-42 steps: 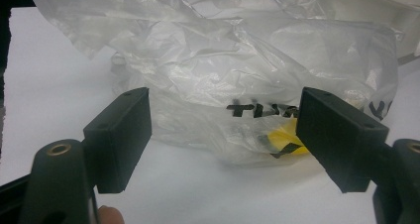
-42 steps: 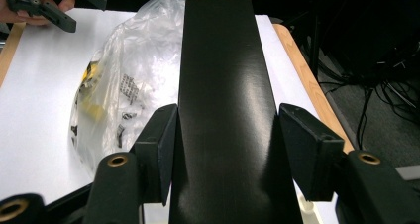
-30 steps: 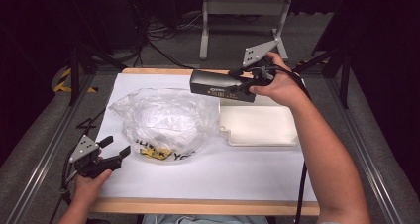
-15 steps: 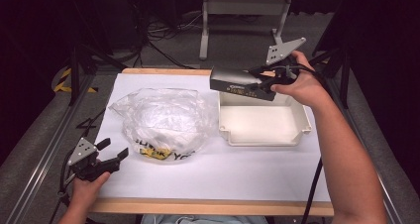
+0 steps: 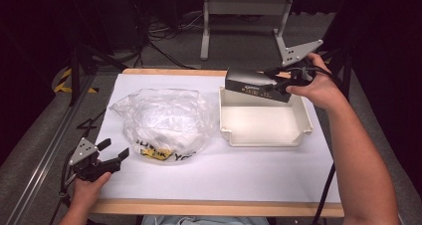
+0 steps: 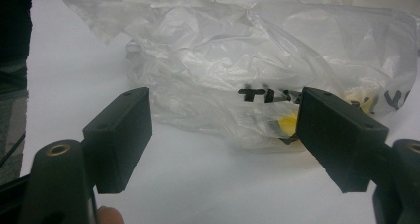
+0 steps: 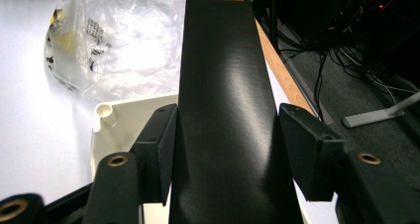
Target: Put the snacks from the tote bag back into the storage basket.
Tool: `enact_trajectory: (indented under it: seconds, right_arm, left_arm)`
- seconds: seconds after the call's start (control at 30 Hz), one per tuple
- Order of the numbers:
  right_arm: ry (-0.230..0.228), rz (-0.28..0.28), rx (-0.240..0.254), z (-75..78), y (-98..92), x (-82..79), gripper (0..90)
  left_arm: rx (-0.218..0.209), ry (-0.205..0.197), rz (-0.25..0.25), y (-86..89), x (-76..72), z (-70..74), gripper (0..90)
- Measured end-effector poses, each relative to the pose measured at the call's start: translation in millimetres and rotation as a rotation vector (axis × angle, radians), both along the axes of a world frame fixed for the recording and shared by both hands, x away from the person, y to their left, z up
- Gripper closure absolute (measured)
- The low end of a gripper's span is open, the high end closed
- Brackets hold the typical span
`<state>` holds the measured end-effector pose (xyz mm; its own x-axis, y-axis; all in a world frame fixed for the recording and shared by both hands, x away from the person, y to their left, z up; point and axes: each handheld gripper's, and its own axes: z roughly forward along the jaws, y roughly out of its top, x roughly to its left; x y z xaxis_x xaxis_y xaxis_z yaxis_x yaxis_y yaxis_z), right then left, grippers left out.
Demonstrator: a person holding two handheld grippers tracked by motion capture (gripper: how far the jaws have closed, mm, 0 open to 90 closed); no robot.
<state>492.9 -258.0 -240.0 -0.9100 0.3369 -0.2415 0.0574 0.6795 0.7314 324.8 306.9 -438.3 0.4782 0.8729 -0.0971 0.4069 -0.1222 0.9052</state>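
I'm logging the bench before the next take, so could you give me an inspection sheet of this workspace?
Surface: white sheet over a wood-edged table.
Job's things: long black rectangular box held above the cream plastic tray.
Clutter: crumpled clear plastic bag with black lettering, left of the tray.
Grippers: right gripper shut on the box; left gripper open, facing the bag.
Cables: black cable along the right forearm.
Surroundings: dark floor, cable tangle, grey stand.
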Motion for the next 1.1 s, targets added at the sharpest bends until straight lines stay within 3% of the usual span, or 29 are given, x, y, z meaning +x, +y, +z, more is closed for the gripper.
enact_trajectory:
  seconds: [0.2, 0.7, 0.83, 1.1]
  right_arm:
    - [0.003, 0.0, -0.007, -7.2, -6.0, 2.3, 43.2]
    - [0.045, -0.017, -0.049, -56.3, -18.6, 11.7, 43.2]
    - [0.052, -0.018, -0.038, -65.3, -20.2, 11.7, 43.2]
    - [0.075, -0.009, -0.068, -84.8, -19.9, 14.6, 43.3]
  left_arm:
    - [0.004, -0.001, 0.005, 0.1, -2.2, 0.2, 22.4]
    - [0.021, 0.009, 0.016, -0.8, -4.8, -0.4, 22.2]
    - [0.026, 0.008, 0.011, -2.1, -4.0, -0.1, 22.2]
    - [0.032, 0.008, 0.005, -4.5, -1.8, -0.4, 22.1]
